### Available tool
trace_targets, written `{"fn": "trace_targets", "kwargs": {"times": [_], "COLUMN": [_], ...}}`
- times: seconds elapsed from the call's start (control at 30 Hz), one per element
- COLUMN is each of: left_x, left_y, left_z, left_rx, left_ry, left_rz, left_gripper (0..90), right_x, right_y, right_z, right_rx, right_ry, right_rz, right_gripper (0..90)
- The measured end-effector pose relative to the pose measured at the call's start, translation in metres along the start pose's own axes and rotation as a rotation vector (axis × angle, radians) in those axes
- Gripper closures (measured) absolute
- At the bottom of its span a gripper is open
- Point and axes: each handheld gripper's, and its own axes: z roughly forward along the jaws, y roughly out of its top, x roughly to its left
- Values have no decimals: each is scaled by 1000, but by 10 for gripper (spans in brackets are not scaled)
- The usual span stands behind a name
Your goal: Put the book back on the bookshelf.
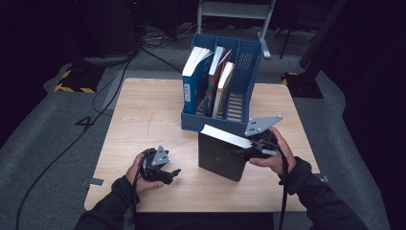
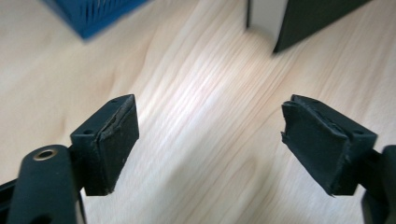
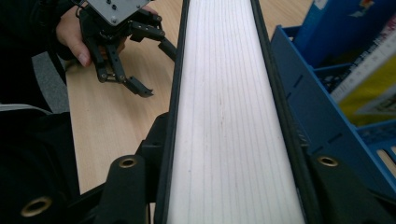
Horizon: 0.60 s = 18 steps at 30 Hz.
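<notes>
A black book point(image 1: 220, 155) stands upright on the wooden table point(image 1: 143, 124), just in front of the blue file rack point(image 1: 249, 62). My right gripper point(image 1: 244, 152) is shut on the book's right end; in the right gripper view its white page edge point(image 3: 229, 116) runs up between the two jaws. At the front left, my left gripper point(image 1: 174, 173) is low over the table and open. Nothing but bare wood lies between its pads point(image 2: 112, 144). The book's lower corner point(image 2: 308, 18) shows ahead of it.
The blue rack point(image 3: 303, 93) holds a blue book point(image 1: 194, 81) and two thinner books point(image 1: 221, 84) in its left compartments; its right compartment point(image 1: 235, 105) looks vacant. Cables point(image 1: 110, 86) trail over the grey floor to the left. Bare wood lies between the left gripper and the rack.
</notes>
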Motion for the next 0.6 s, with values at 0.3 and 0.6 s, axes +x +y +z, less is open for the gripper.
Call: {"fn": "trace_targets", "kwargs": {"times": [0.3, 0.6], "left_x": [6, 11], "left_y": [-2, -3], "left_z": [15, 18], "left_rx": [69, 63], "left_ry": [-12, -45], "left_rz": [-21, -71], "left_gripper": [167, 156], "right_x": [-8, -8], "right_y": [-7, -10], "right_z": [-18, -37], "right_rx": [19, 48], "right_ry": [-69, -162], "right_rz": [24, 11], "right_gripper": [526, 530]}}
